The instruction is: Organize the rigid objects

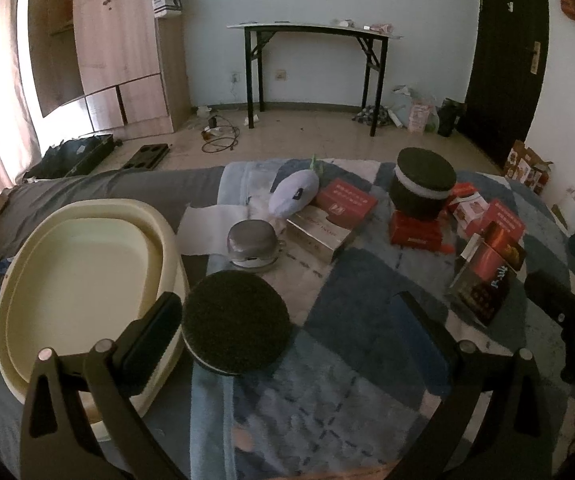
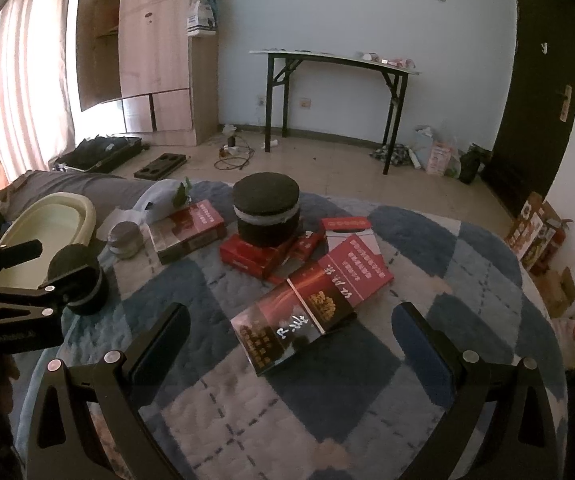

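Currently the left claw (image 1: 287, 320) is spread wide, its left finger (image 1: 155, 328) touching a black round sandwich-cookie-shaped block (image 1: 235, 320) beside the cream oval plastic basin (image 1: 19, 280) at the bed's left edge. Likewise the right claw (image 2: 291, 344) gapes empty above a dark red glossy carton (image 2: 287, 320) on the blue checked blanket (image 2: 427, 240).

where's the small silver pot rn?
The small silver pot sits on the blanket left of centre in both wrist views, between the cream tub and the silver-and-red box, just beyond the near black puck.
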### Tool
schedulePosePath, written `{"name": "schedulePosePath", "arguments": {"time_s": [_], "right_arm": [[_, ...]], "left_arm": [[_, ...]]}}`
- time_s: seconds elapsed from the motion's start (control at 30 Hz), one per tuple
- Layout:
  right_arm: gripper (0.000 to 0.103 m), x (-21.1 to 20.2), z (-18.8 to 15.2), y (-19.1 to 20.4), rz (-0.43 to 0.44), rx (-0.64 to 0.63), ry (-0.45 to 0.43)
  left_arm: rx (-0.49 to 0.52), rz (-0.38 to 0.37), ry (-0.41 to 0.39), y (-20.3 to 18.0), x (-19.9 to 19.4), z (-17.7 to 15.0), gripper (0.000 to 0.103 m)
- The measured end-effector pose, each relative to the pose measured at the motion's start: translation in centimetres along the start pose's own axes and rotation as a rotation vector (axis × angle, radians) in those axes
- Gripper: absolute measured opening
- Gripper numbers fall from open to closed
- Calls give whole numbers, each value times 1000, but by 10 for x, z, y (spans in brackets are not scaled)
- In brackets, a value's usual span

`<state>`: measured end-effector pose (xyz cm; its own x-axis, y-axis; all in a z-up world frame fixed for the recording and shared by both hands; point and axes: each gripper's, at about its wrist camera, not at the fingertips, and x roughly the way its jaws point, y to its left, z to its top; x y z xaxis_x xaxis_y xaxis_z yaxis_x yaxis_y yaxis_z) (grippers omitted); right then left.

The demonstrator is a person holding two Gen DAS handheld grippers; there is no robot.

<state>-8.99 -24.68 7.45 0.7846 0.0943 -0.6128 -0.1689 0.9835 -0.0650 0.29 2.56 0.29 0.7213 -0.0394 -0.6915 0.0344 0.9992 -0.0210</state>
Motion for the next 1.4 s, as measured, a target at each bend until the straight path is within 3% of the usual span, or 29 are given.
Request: {"name": "schedulePosePath", "arguments": {"time_s": [1.4], "right_arm": [[103,1,2,0,-5,0,15]], "left_arm": [[17,9,10,-5,5,-4,103]]}}
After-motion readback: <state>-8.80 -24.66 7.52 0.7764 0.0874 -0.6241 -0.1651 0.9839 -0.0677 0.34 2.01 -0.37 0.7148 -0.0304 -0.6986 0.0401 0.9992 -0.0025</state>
